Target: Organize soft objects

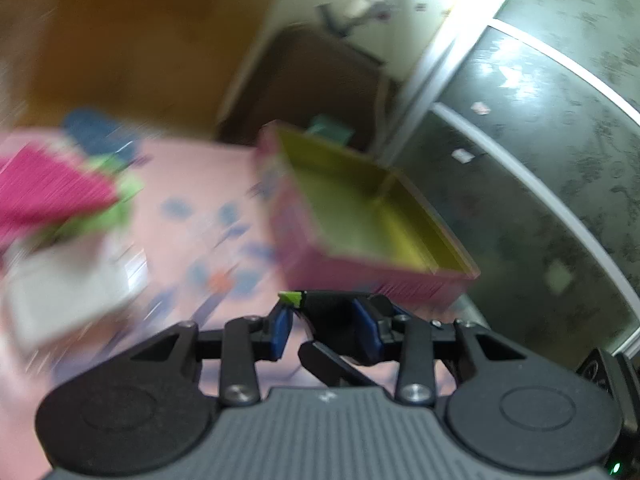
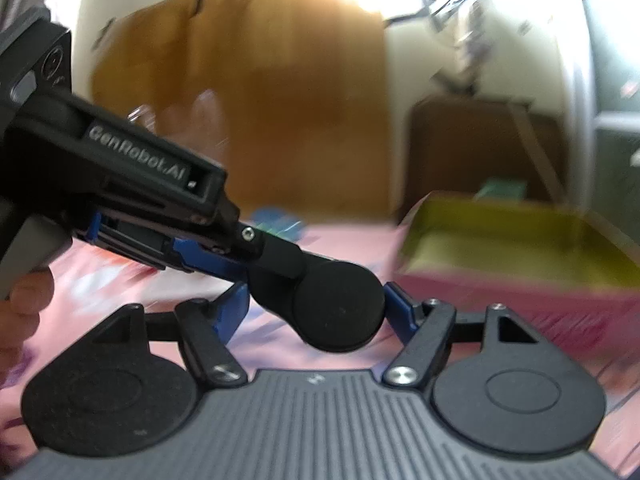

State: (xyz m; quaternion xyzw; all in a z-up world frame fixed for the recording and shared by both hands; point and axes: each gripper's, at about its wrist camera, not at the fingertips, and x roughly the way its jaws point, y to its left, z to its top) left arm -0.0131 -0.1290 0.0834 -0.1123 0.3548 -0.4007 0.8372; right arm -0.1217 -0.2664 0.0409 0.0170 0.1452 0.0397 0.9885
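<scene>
Both views are blurred by motion. A pink box [image 1: 372, 276] with a yellow-green inside stands open on the pink patterned bed sheet [image 1: 192, 208], just ahead of my left gripper [image 1: 324, 320]; it also shows in the right wrist view [image 2: 520, 280]. Soft items lie at the far left: a magenta and green cloth [image 1: 52, 192], a white item [image 1: 68, 284] and something blue [image 1: 96, 128]. A black object fills the gap between the left gripper's blue fingers [image 1: 280, 332]. In the right wrist view, the other gripper's black body crosses in front of my right gripper [image 2: 316, 312] and hides its fingertips.
A brown wooden headboard [image 1: 132, 40] rises behind the bed. A dark glass door with white frame [image 1: 540, 140] stands at the right. A brown cabinet [image 2: 480, 148] and a teal item [image 1: 332, 128] sit beyond the box.
</scene>
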